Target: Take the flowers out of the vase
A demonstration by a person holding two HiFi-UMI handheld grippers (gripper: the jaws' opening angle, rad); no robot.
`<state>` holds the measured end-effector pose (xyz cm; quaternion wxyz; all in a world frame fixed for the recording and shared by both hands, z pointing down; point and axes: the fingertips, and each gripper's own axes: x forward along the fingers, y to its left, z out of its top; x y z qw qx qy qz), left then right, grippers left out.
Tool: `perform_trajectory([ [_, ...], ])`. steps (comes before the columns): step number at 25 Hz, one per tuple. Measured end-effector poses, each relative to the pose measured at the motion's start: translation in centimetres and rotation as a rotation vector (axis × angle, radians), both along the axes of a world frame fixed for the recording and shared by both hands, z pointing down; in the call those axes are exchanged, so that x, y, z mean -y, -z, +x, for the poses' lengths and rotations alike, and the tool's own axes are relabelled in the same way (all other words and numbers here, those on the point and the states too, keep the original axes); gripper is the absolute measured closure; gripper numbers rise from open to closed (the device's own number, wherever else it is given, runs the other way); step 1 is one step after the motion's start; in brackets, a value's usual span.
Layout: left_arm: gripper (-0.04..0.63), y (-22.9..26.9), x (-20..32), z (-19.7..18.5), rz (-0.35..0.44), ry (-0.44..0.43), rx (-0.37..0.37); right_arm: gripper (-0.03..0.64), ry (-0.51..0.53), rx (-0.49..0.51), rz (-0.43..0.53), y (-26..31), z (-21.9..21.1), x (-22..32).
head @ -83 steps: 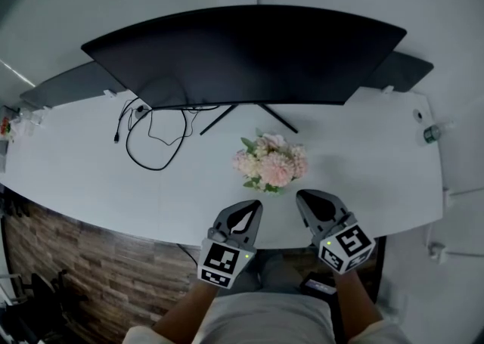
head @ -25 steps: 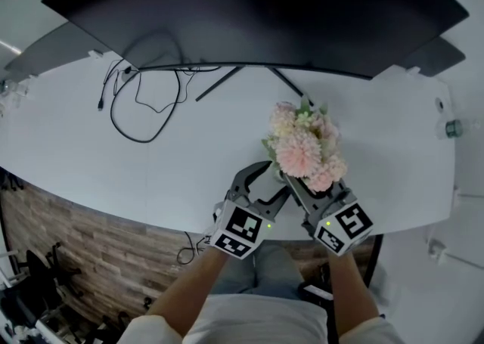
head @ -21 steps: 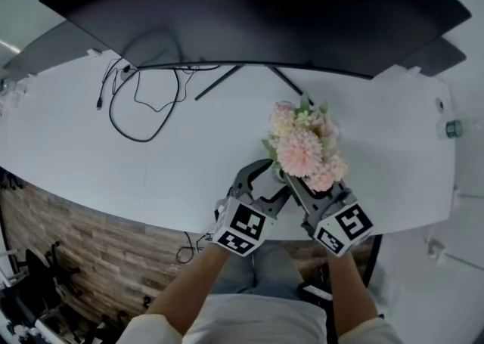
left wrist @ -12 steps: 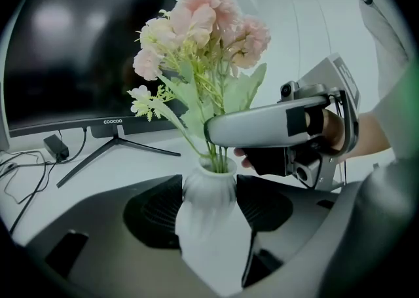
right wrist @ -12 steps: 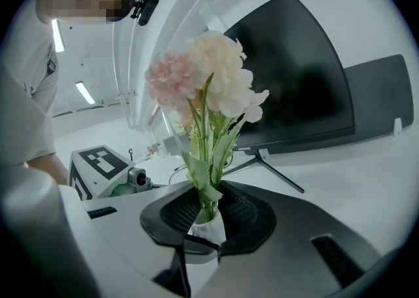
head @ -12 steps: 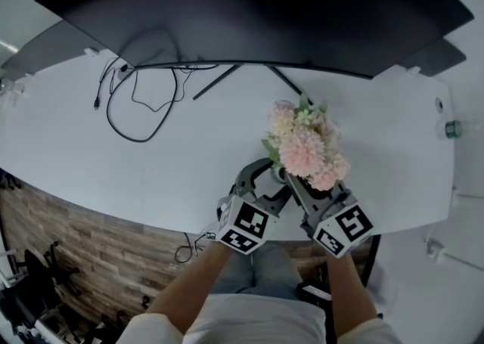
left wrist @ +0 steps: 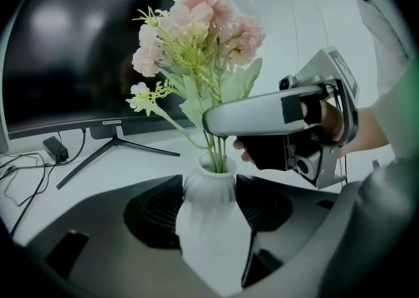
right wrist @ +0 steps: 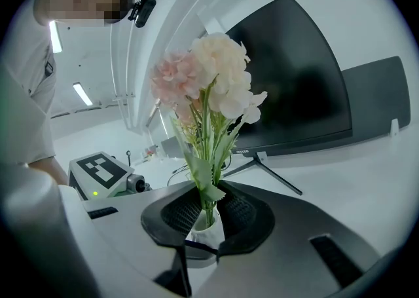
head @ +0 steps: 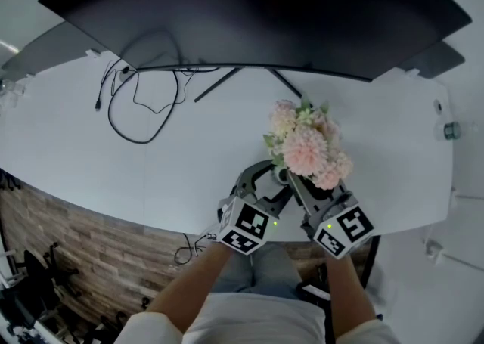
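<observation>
A bunch of pink and cream flowers (head: 306, 146) stands in a small white ribbed vase (left wrist: 209, 192) near the table's front edge. My left gripper (head: 274, 178) is shut on the vase's body, a pad pressing each side. My right gripper (right wrist: 208, 208) reaches in from the right, just above the vase's mouth (right wrist: 204, 228). Its jaws have just been closing, and now they are shut on the green stems (right wrist: 208, 159). In the left gripper view, one right finger (left wrist: 262, 112) crosses in front of the stems. The blooms hide the right fingertips in the head view.
A wide curved black monitor (head: 249, 17) on a thin-legged stand fills the back of the white table (head: 189, 161). A looped black cable (head: 136, 108) lies at the back left. A small bottle (head: 451, 131) sits at the far right edge.
Some three seconds ago both grippers hung apart in front of the vase; now both are closed in on it. Over the last second the flowers and grippers have barely shifted.
</observation>
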<state>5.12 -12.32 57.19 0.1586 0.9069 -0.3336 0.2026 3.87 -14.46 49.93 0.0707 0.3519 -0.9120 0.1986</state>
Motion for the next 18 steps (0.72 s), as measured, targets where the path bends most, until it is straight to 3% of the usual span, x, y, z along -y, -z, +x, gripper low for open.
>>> perform_trajectory([
  [18, 0.336, 0.4, 0.3, -0.5, 0.025, 0.010, -0.002, 0.538, -0.053, 0.045, 0.029, 3.0, 1.4, -0.2],
])
